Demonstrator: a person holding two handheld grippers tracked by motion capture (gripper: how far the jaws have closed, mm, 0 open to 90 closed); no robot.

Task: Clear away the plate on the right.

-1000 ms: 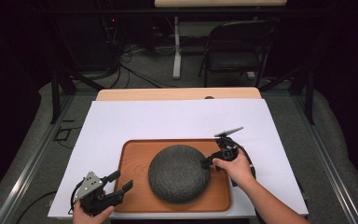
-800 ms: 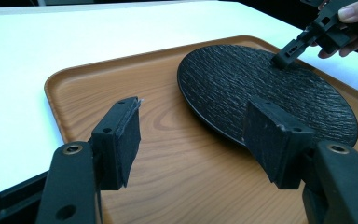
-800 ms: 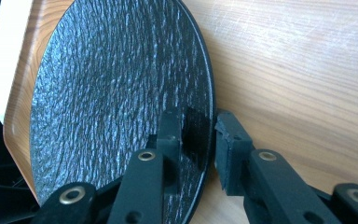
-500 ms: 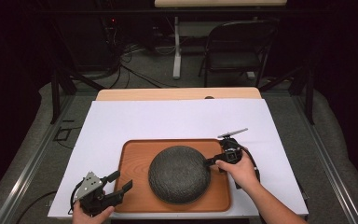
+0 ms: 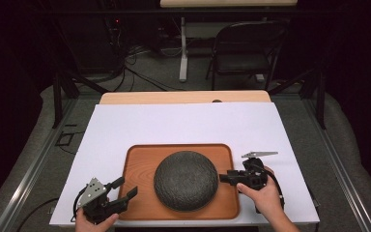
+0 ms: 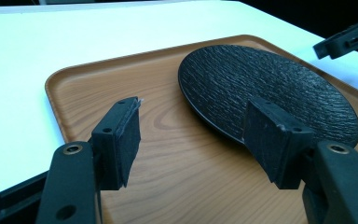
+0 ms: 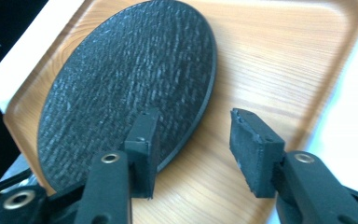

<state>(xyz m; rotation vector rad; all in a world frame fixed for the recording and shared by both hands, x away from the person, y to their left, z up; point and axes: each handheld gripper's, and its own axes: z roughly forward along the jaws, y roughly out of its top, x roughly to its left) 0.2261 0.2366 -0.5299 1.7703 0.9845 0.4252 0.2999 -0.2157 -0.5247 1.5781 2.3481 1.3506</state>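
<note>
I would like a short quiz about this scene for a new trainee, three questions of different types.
1. True or false: the dark round plate lies on the wooden tray.
2. What colour is the sheet under the tray? A) white B) green C) red
3. Fill in: the right gripper has its jaws ____ beside the plate's rim, and the left gripper also holds nothing.

Key:
1. True.
2. A.
3. open; its jaws have just been opening, with only the plate's edge and the tray seen between them in the right gripper view.
</note>
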